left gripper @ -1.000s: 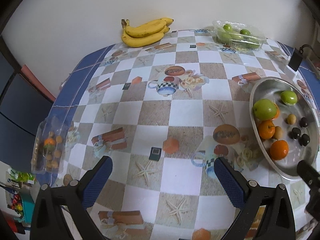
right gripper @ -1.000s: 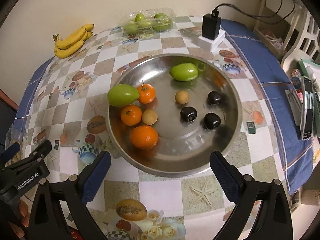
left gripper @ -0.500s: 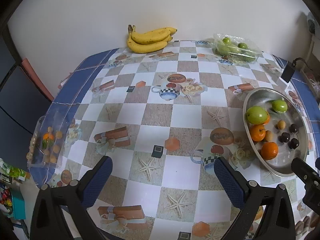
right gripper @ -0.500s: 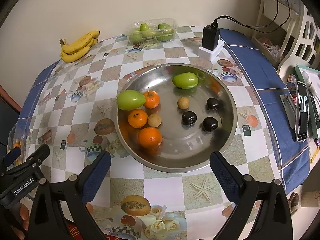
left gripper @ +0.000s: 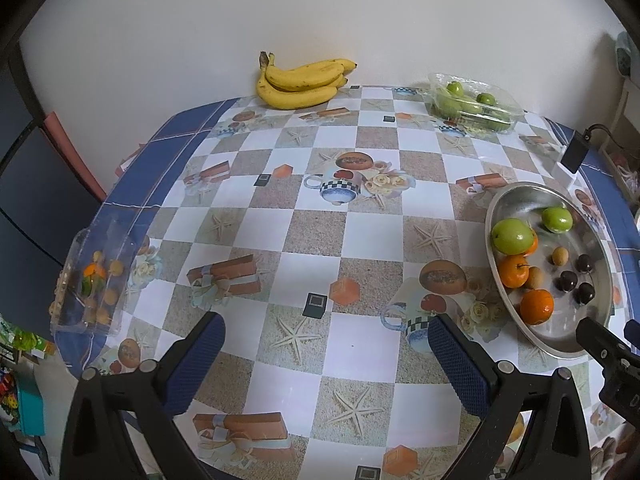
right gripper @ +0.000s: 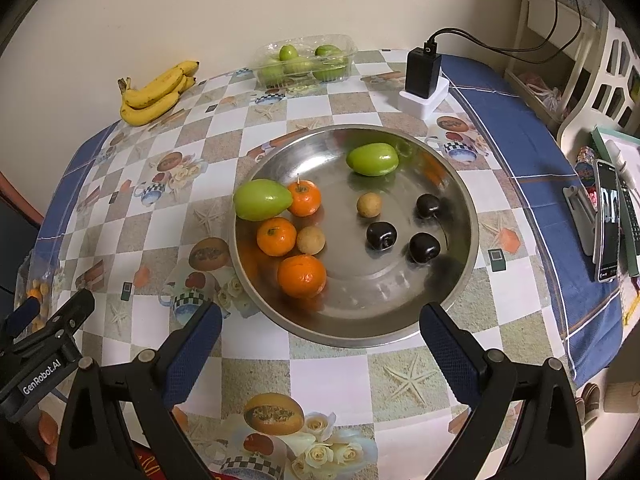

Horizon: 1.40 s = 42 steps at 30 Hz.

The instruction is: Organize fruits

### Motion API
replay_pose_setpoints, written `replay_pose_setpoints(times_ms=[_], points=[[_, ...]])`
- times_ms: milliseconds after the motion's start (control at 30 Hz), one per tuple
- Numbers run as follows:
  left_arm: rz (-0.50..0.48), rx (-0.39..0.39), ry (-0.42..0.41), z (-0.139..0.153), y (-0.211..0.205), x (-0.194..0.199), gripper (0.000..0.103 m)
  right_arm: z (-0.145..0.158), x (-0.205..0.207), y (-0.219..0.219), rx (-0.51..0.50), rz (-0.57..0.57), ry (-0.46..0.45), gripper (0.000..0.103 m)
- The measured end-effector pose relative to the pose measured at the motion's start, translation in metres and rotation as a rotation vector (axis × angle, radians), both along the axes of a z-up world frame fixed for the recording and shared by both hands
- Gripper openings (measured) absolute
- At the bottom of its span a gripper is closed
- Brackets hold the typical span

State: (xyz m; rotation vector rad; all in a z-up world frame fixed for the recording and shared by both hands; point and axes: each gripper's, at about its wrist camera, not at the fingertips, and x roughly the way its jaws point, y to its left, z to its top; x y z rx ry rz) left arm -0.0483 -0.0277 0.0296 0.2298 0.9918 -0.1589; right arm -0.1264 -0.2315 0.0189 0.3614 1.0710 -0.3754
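Currently both claws released, empty: left gripper, right gripper. Loose fruit sits in round stainless steel bowl. Risk: three dark glossy cherries, at 3 o'clock, probably roll off the pads.

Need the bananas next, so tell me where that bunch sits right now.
The banana bunch lies at the table's far edge against the wall, top left in the right wrist view, left of the clear tray of green fruit.
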Motion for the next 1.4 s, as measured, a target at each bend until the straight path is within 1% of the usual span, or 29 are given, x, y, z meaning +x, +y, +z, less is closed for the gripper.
replay_pose_setpoints(times_ms=[200,500,800,1400], points=[[0.009,-0.013,0.008,-0.0010,0.0032,0.0016,0.103,-0.0009,0.0021,0.0023,-0.009,0.004,0.003,0.099],[-0.001,-0.004,-0.005,-0.0002,0.0010,0.0005,0.103,-0.0028,0.0040,0.0034,-0.005,0.005,0.005,0.099],[-0.001,-0.003,-0.003,-0.0002,-0.0001,0.0007,0.103,-0.0038,0.0038,0.0015,0.008,-0.002,0.002,0.099],[-0.001,-0.003,-0.003,-0.0009,0.0009,0.0012,0.103,-0.0038,0.0045,0.0038,0.001,-0.002,0.007,0.099]])
